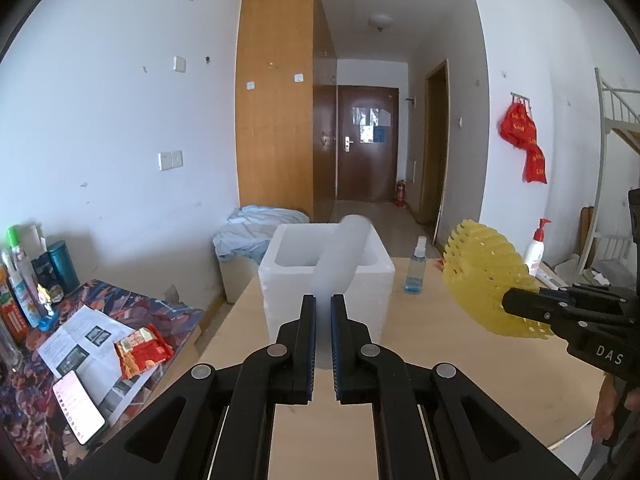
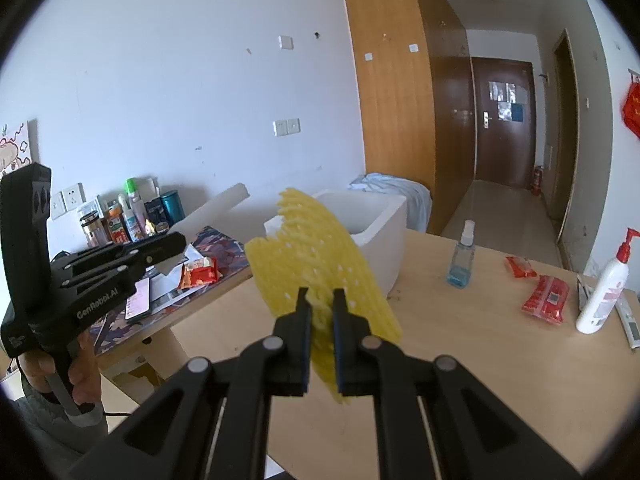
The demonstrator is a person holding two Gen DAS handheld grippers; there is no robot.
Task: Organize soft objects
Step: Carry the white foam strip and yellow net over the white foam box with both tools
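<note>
Left gripper (image 1: 323,300) clamps a white foam roll (image 1: 344,252) over the box (image 1: 326,276); right gripper (image 2: 321,294) clamps yellow netting (image 2: 316,264)

Your desk (image 2: 460,344) carries a blue spray bottle (image 2: 461,258) at about one o'clock and a white pump bottle (image 2: 605,288) at three o'clock, with two red packets (image 2: 546,298) lying between them. At nine o'clock you have a patterned side surface (image 1: 132,312) holding a phone (image 1: 78,406), printed papers (image 1: 80,340), an orange snack packet (image 1: 142,350) and a cluster of bottles (image 1: 28,276). A brown door (image 1: 366,142) stands at twelve o'clock, far down the hall.
</note>
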